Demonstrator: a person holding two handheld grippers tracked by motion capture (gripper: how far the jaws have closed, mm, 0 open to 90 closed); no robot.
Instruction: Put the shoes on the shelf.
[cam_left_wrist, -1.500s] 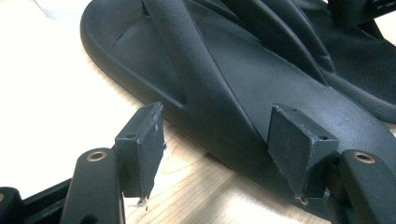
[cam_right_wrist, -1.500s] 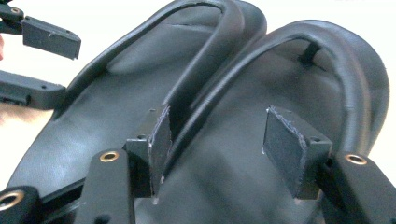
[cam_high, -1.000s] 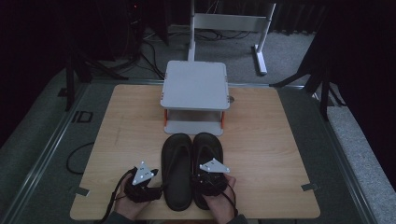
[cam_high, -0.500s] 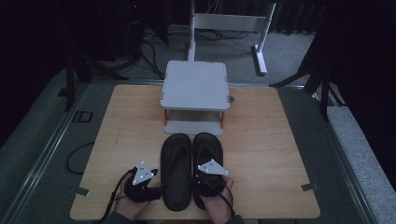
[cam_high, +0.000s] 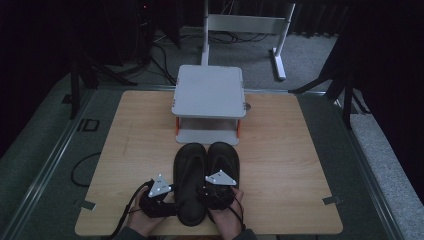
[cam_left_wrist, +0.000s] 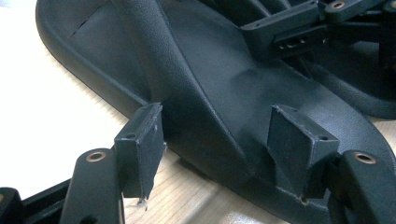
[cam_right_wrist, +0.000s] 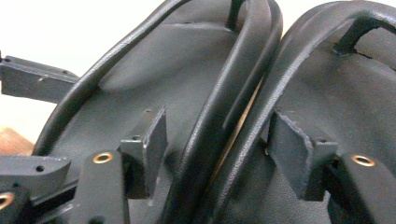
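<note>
Straddling L sandal strap, L fingers apart, R fingers apart round both straps, just closing.

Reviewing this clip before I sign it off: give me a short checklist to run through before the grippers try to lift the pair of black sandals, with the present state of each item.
1. Sandals lie side by side on the table: ok.
2. Left gripper straddles the outer strap of the left sandal, one jaw beside its edge, one over the sole: ok.
3. Left pads pressing the strap: not ok; gaps show on both sides while the jaws have just been closing.
4. Right gripper has the two adjacent inner straps between its jaws: ok.
5. Right pads gripping both straps: not ok; jaws have just been closing, gaps remain.
6. Shelf stand clear of the sandals' toes: ok, a strip of table shows between.
</note>
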